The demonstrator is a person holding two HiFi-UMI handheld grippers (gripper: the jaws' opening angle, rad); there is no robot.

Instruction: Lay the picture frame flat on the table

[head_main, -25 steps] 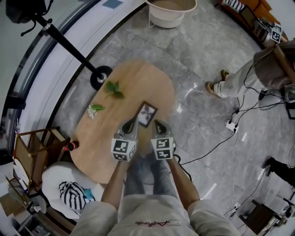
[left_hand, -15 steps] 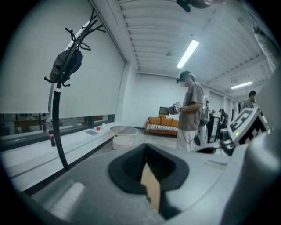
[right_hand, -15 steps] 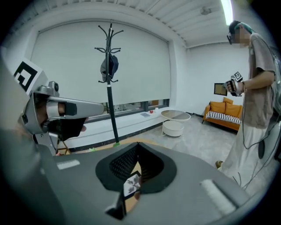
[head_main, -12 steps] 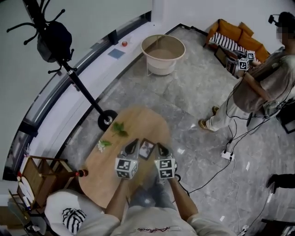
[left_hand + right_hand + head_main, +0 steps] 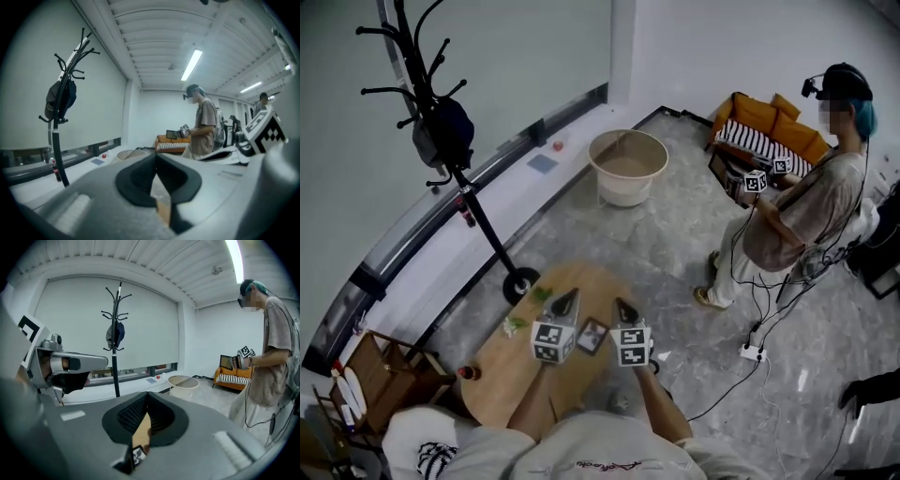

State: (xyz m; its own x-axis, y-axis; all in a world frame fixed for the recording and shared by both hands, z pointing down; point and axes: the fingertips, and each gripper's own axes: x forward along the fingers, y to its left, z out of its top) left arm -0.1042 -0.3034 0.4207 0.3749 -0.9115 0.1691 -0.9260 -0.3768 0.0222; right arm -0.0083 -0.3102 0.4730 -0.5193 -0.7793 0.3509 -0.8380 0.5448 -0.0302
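Head view: the picture frame (image 5: 592, 336) lies flat on the wooden counter (image 5: 511, 380), near its right edge, between the two tongs and touching neither. The left tongs (image 5: 566, 300) and right tongs (image 5: 624, 309) are raised above it, tips pointing away from the person. The task looks done. What remains is the retreat, and it goes best with both tongs lifted straight up and back, so that nothing brushes the frame or slides it towards the edge.

Left gripper view: the left tongs (image 5: 156, 164) have their jaws pressed together with nothing in them. Only a sliver of tan wood shows below the tips. They aim level into the room, at a coat stand (image 5: 58, 122) and a standing person (image 5: 202, 124).

Right gripper view: the right tongs (image 5: 146, 404) are likewise fully closed and empty. Under the tips, the frame (image 5: 138, 455) shows small and flat on the wood.

Against the picture a second ago, the head camera has tipped up. The counter and frame now sit lower and smaller, and far more of the room shows. The frame itself has not shifted on the wood, and both tongs stay closed on either side of it.
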